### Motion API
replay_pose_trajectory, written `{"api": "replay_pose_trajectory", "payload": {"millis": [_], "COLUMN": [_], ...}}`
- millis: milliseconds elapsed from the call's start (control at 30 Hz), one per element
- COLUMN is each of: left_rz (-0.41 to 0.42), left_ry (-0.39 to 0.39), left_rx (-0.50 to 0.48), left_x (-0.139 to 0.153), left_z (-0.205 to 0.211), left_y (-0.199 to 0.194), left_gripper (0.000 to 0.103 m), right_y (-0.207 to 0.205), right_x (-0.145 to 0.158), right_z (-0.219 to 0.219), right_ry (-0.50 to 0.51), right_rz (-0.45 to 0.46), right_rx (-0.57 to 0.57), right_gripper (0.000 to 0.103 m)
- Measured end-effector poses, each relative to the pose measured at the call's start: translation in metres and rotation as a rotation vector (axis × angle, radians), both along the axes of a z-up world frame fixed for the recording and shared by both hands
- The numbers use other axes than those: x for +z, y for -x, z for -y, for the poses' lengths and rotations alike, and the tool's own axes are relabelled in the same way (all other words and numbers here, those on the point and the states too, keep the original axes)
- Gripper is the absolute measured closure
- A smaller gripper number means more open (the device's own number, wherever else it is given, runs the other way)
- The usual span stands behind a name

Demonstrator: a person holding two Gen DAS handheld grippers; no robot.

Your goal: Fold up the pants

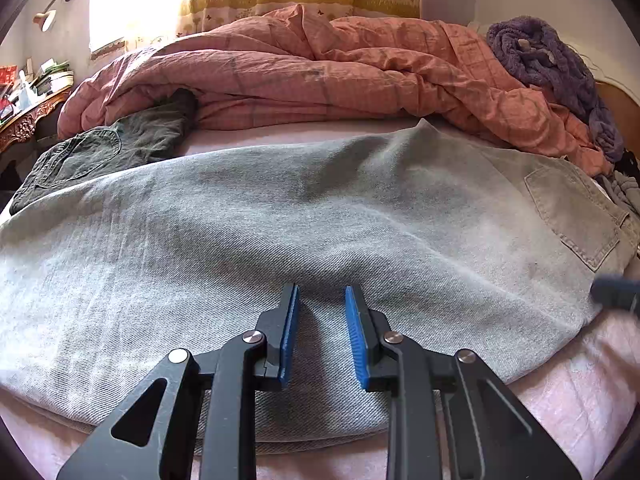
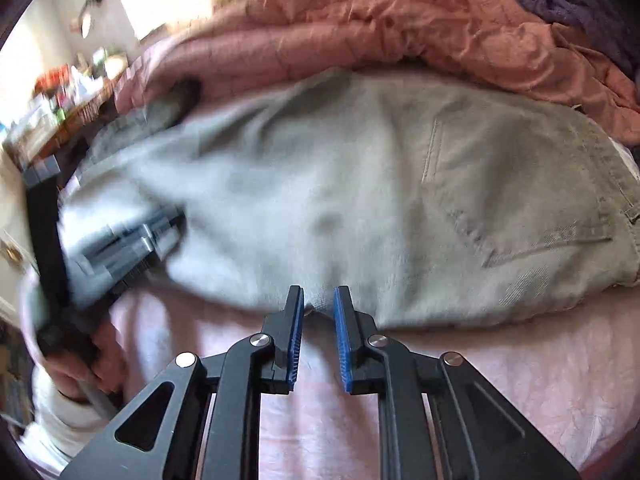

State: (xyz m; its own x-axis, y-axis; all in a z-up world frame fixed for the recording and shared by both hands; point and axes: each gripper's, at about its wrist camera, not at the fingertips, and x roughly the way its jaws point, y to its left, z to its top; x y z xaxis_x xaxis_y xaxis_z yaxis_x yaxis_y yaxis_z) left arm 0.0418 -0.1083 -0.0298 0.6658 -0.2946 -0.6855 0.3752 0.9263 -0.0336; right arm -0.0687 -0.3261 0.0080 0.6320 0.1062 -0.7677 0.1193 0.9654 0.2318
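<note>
On the pink bed sheet (image 1: 580,380) lie grey pants (image 1: 280,220); left tongs (image 1: 322,300) and right tongs (image 2: 319,300) gape, empty

Right wrist view is motion-blurred, worst on the far left of the tongs: the other black two-finger gripper (image 2: 132,240) there smears into grey streaks, jaw state unreadable. The person's hand (image 2: 86,360) gripping its handle is cut by the frame edge.

Left wrist view: dark blurred gripper tip (image 1: 616,294) at far right, mostly out of frame. Light grey denim pants (image 1: 280,216) run past the left edge; waistband cropped on the right.
</note>
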Motion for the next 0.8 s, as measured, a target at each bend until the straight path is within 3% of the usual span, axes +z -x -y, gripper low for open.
{"api": "replay_pose_trajectory", "payload": {"millis": [100, 233, 333, 433, 567, 800], "left_rz": [0.003, 0.004, 0.009, 0.013, 0.044, 0.066], "left_ry": [0.003, 0.005, -0.004, 0.015, 0.142, 0.089], "left_rx": [0.002, 0.010, 0.033, 0.063, 0.117, 0.048], "left_x": [0.000, 0.001, 0.001, 0.002, 0.014, 0.065], "left_z": [0.000, -0.002, -0.003, -0.010, -0.037, -0.051], "left_y": [0.000, 0.000, 0.000, 0.000, 0.001, -0.029], "left_gripper": [0.078, 0.077, 0.076, 0.076, 0.076, 0.074], "right_y": [-0.006, -0.012, -0.002, -0.004, -0.012, -0.056], "right_x": [0.008, -0.029, -0.040, -0.035, -0.022, 0.014], "right_z": [0.007, 0.007, 0.002, 0.001, 0.004, 0.008], "right_ry": [0.006, -0.003, 0.050, 0.073, 0.066, 0.025], "right_rz": [0.028, -0.098, -0.047, -0.063, -0.023, 0.075], "right_rx": [-0.051, -0.040, -0.027, -0.030, -0.041, -0.043], "right_gripper": [0.088, 0.088, 0.088, 0.088, 0.088, 0.087]}}
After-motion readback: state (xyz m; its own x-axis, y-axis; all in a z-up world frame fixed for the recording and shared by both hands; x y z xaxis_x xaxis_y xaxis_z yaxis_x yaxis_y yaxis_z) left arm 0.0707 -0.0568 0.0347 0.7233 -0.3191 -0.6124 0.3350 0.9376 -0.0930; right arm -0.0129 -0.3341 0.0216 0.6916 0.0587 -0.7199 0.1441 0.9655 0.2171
